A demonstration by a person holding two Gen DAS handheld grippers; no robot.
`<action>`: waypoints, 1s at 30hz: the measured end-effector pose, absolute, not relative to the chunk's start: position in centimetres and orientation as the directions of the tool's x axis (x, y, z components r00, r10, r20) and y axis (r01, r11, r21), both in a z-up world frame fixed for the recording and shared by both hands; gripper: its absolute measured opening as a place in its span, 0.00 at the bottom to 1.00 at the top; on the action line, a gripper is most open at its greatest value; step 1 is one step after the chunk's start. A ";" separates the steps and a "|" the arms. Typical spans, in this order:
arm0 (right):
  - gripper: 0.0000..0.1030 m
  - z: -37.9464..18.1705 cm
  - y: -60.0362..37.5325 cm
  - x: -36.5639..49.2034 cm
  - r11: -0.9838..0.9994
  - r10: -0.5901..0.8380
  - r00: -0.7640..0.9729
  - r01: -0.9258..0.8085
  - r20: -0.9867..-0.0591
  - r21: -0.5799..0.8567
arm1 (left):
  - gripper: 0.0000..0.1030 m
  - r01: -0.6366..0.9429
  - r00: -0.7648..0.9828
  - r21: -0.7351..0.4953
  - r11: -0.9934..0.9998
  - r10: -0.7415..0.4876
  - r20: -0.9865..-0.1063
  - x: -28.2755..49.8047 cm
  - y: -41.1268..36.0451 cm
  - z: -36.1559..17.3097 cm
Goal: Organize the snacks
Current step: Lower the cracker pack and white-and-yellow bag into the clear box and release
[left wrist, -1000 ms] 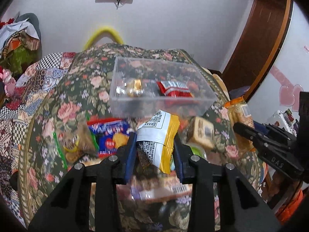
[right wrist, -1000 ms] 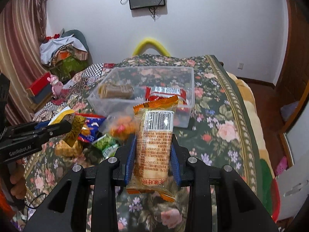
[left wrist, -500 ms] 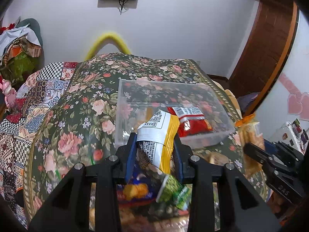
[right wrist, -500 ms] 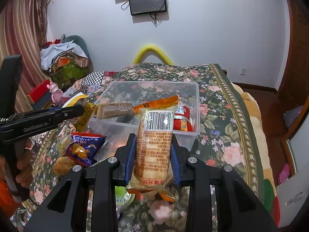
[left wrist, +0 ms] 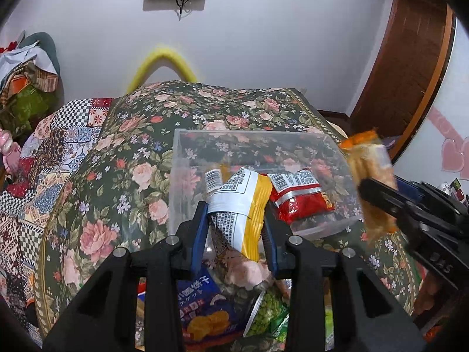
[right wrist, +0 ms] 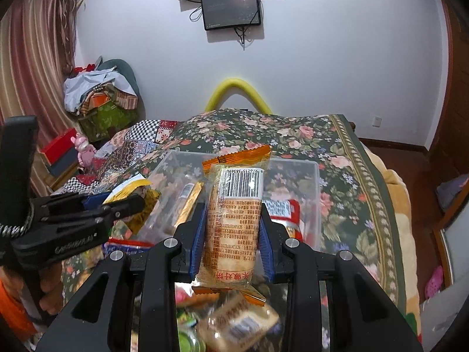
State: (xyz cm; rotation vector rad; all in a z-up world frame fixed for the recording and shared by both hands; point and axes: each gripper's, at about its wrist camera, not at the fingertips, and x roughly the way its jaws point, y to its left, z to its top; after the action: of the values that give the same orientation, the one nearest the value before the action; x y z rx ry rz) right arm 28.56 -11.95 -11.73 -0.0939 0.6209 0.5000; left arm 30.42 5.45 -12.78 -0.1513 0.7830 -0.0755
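My left gripper [left wrist: 236, 228] is shut on a white and yellow snack packet [left wrist: 239, 208] and holds it over the near wall of a clear plastic box [left wrist: 187, 158] on the floral bedspread. My right gripper [right wrist: 233, 233] is shut on an orange-ended cracker packet [right wrist: 234, 214], upright, just before the same box [right wrist: 310, 176]. The box holds a red packet [left wrist: 302, 198] and a long gold packet [right wrist: 189, 202]. Each gripper shows in the other view, the left one [right wrist: 129, 202] at the left, the right one [left wrist: 378, 190] at the right.
Loose snacks lie on the bed below the grippers: a blue packet [left wrist: 202, 311], a green pea packet [left wrist: 268, 314], a pale biscuit packet [right wrist: 240, 325]. The floral bedspread [left wrist: 123, 158] extends around the box. A pile of clothes [right wrist: 99, 91] stands at the far left by the curtain.
Both grippers have moved forward and up from the snack pile to the box, each still holding its packet. The box now fills the middle of both views.
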 end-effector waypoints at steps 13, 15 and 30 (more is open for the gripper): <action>0.29 -13.1 -7.5 32.7 0.860 0.420 0.652 -0.508 -0.631 0.047 | 0.33 -0.025 0.692 -0.158 0.987 -0.097 -0.715 33.8 5.9 -13.8; 0.29 -13.6 -7.0 33.3 0.857 0.413 0.645 -0.514 -0.643 0.035 | 0.33 -0.034 0.682 -0.153 0.988 -0.089 -0.726 34.3 6.3 -14.2; 0.41 -15.1 -6.8 35.0 0.850 0.412 0.596 -0.524 -0.689 0.055 | 0.34 -0.038 0.675 -0.156 0.987 -0.090 -0.732 34.4 7.0 -15.1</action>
State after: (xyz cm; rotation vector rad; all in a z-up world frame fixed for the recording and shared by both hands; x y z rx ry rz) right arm 35.04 -6.78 -15.05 -0.1592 0.7573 0.5463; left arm 34.38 7.01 -15.06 -0.1638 0.8296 -0.0295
